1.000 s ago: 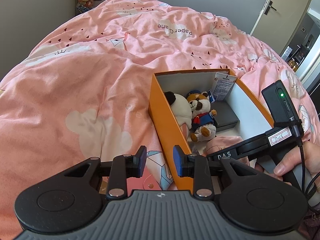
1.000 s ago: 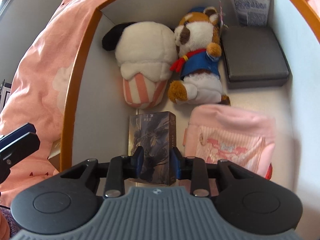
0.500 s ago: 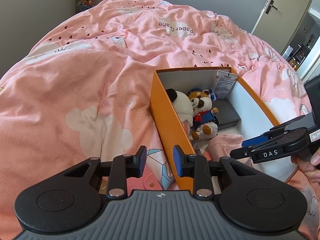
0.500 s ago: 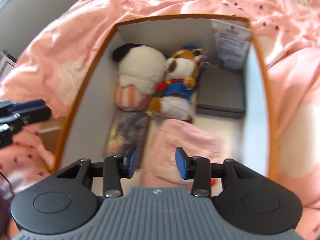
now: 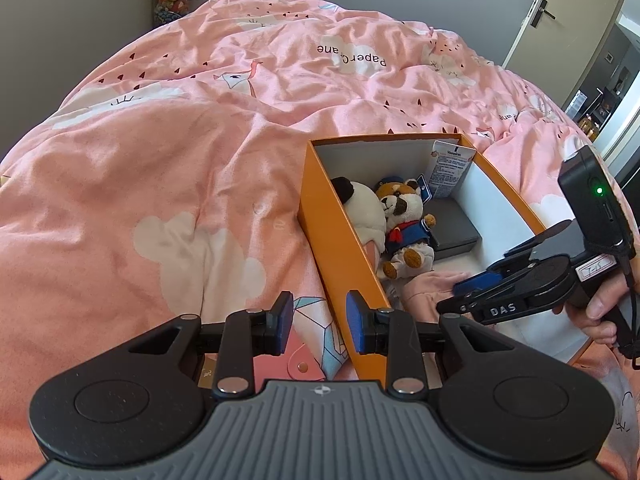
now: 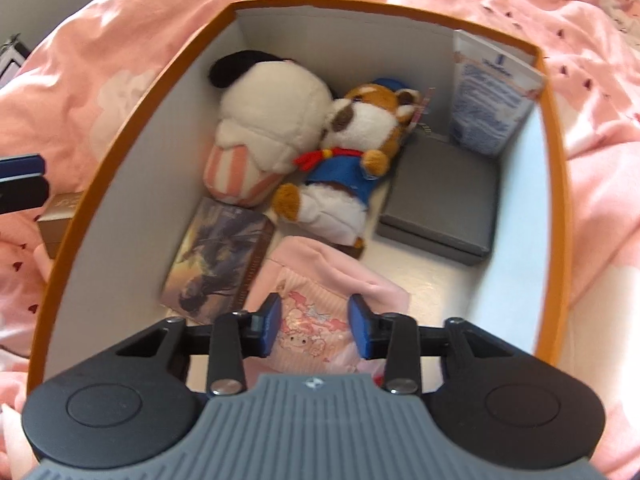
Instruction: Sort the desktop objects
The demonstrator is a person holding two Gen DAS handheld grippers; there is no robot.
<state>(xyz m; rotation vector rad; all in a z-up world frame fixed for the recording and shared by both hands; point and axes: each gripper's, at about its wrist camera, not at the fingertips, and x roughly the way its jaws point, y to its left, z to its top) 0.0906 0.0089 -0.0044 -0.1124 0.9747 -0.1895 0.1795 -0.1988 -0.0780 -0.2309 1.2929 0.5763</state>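
My right gripper hangs empty, jaws apart, over the orange cardboard box; the dark picture-printed card box lies ahead-left. Left gripper, jaws apart, next takes the gold carton outside.

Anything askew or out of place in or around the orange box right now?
Inside the orange box nothing looks spilled or damaged. One oddity: a gold box lies outside its left wall on the bedspread, not yet sorted in. Both grippers are open and empty.
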